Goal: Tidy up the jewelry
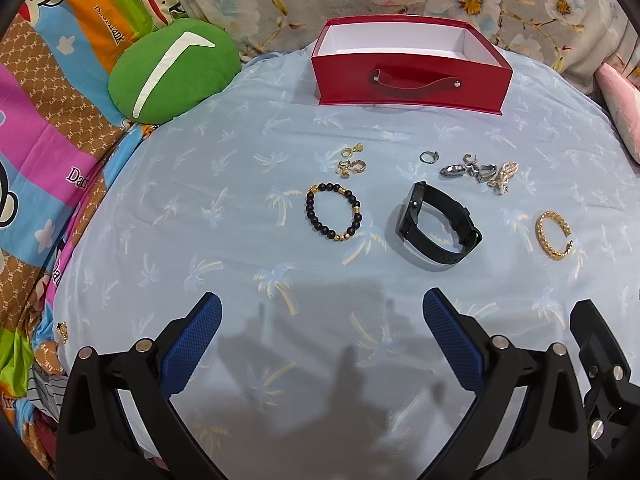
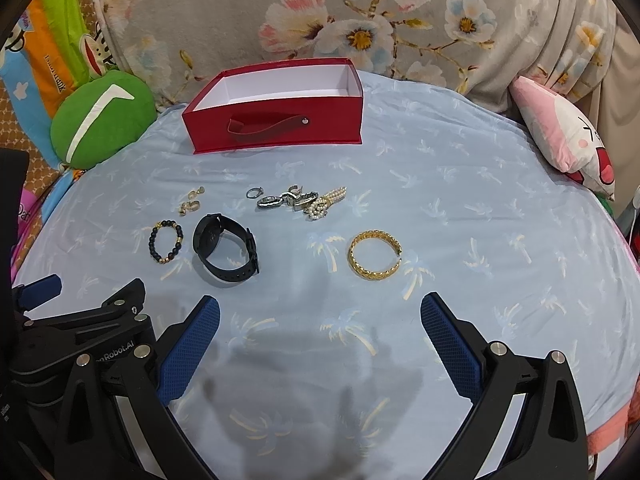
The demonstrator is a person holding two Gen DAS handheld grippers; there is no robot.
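Note:
An open red box (image 1: 412, 84) (image 2: 276, 124) with a white inside stands at the far side of a light blue palm-print cloth (image 1: 240, 240) (image 2: 480, 260). In front of it lie a black beaded bracelet (image 1: 334, 213) (image 2: 167, 242), a black watch (image 1: 438, 226) (image 2: 226, 250), a gold cuff bangle (image 1: 554, 236) (image 2: 374, 255), gold earrings (image 1: 351, 162) (image 2: 191, 201), a small silver ring (image 1: 429, 157) (image 2: 255, 192) and a heap of silver rings and pearls (image 1: 480, 174) (image 2: 304, 200). My left gripper (image 1: 322, 312) and right gripper (image 2: 320, 312) are open and empty, held short of the jewelry.
A green round cushion (image 1: 172, 70) (image 2: 100, 120) lies at the back left. A pink plush pillow (image 2: 564, 132) lies at the right. A floral blanket (image 2: 360, 20) rises behind the box. Cartoon-print bedding (image 1: 48, 140) lies to the left.

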